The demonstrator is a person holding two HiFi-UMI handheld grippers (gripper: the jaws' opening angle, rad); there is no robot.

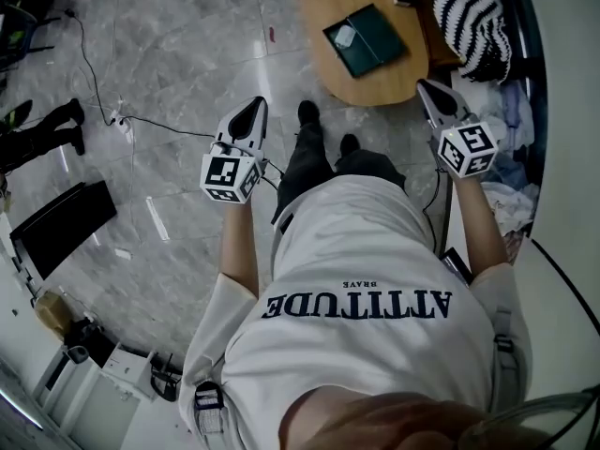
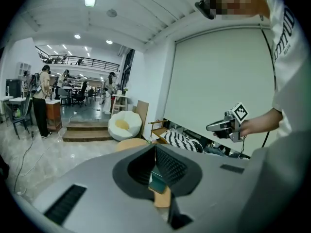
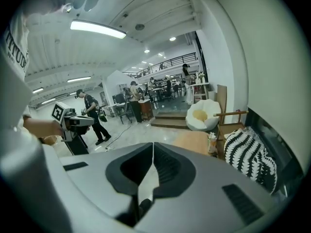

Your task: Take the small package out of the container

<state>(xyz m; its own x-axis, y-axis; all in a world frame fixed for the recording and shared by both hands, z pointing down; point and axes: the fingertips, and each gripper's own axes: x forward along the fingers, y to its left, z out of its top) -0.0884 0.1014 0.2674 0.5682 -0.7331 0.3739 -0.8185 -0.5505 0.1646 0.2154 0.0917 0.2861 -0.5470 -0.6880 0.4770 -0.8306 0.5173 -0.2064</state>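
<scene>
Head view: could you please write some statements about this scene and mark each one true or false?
1. The dark green container lies on the round wooden table. True.
2. The right tool grips the container. False: it is shut and empty, short of the container.
3. The left tool hangs over the floor. True.
4. The striped cushion lies on the floor at the left. False: it is at the right, beside the table.
</scene>
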